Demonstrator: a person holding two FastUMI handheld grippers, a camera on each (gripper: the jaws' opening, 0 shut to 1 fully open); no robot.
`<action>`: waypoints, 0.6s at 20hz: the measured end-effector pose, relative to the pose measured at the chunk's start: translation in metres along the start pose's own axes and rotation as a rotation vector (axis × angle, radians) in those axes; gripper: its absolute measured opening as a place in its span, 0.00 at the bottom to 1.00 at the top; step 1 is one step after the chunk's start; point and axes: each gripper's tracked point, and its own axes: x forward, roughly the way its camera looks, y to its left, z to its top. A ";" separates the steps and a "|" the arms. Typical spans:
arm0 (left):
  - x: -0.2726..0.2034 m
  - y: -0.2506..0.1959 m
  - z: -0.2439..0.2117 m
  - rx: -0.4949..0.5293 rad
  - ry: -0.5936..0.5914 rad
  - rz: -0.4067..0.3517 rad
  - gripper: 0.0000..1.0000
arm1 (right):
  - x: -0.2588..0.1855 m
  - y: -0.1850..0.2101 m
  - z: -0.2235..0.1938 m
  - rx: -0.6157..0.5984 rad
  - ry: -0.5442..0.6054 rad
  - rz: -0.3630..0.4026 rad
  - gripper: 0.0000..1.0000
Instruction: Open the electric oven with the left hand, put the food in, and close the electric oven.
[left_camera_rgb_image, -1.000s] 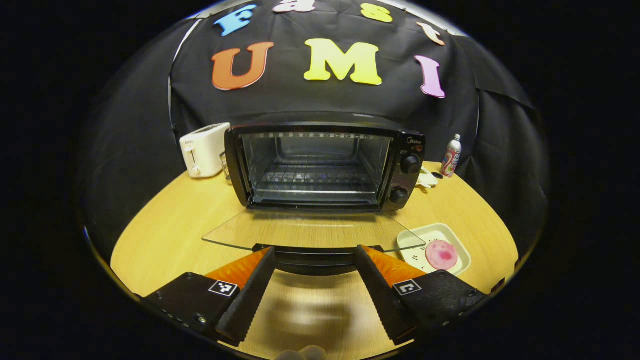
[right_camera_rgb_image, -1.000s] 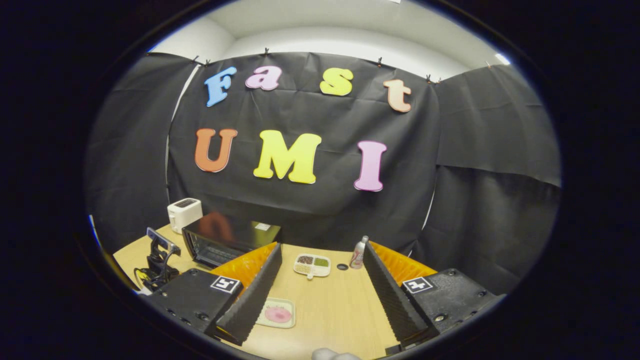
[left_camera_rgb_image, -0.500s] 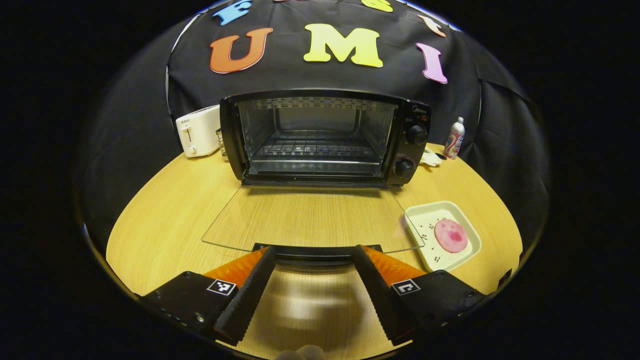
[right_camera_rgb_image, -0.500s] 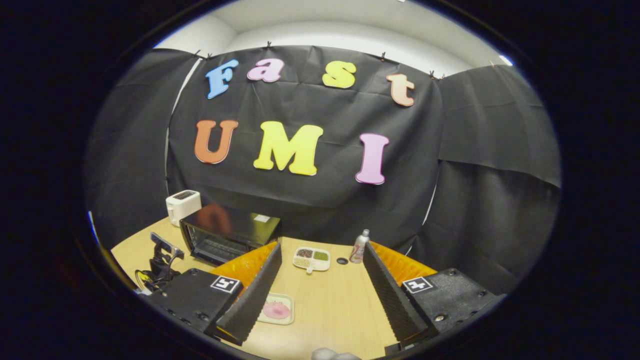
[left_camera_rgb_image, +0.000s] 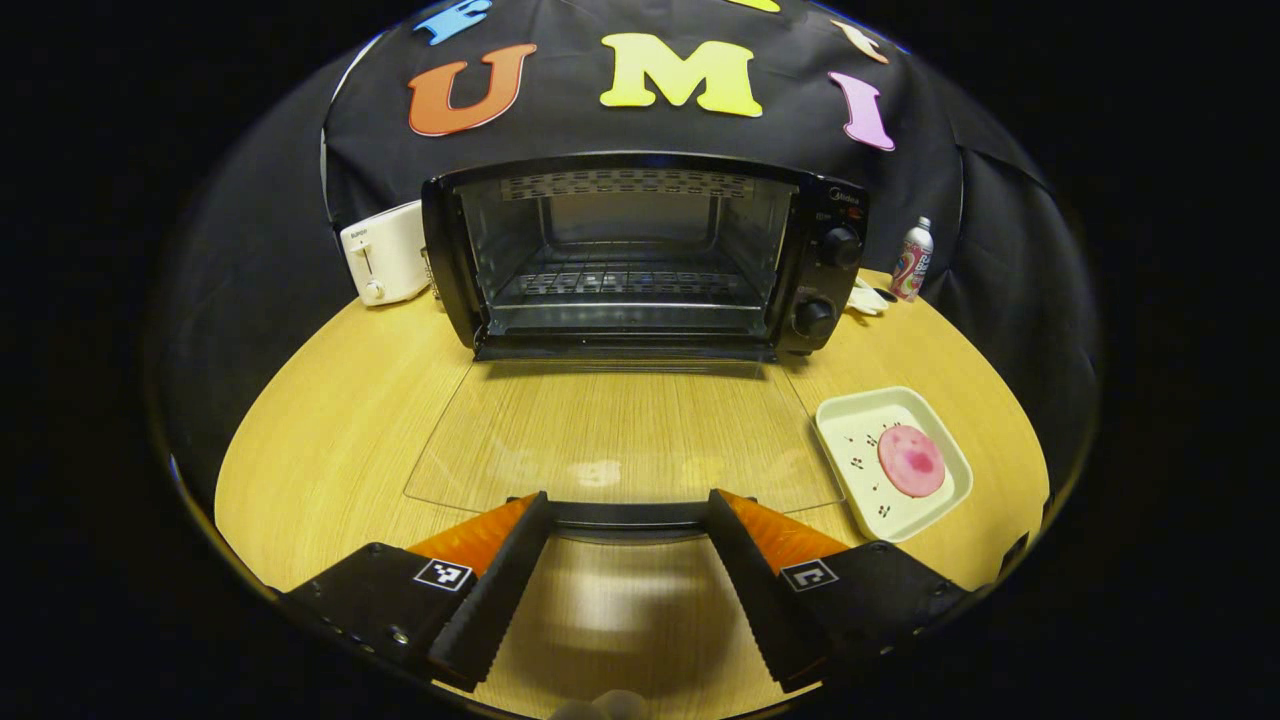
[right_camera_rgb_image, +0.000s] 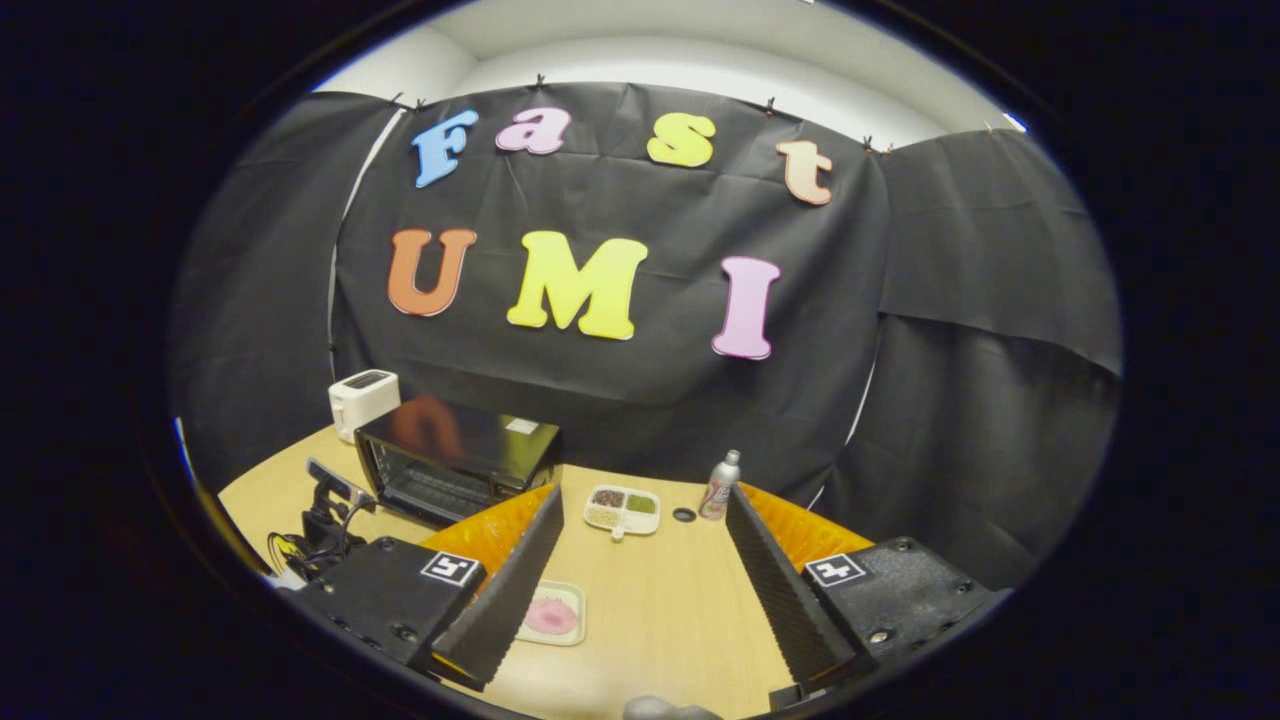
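oven door down flat, left claw spread at its handle, right claw spread

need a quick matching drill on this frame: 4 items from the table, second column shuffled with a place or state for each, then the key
Items
1. electric oven
2. white toaster
3. pink food slice
4. spray can

Place or state
A. lies on the cream tray, in front of the oven's knob side
B. door folded down flat, wire rack bare
C. stands upright at the table's back edge, past the oven's knob side
D. sits beside the oven, on the side away from the knobs

Pairs: 1-B, 2-D, 3-A, 4-C
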 end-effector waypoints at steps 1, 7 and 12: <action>-0.002 0.002 0.002 -0.002 -0.013 -0.001 0.96 | 0.001 0.000 -0.002 0.004 0.002 0.002 1.00; -0.032 0.014 0.033 -0.015 -0.137 0.011 0.98 | 0.018 0.002 -0.029 0.029 0.054 0.031 1.00; -0.084 0.024 0.076 0.036 -0.269 0.030 0.98 | 0.050 0.009 -0.088 0.021 0.187 0.056 0.98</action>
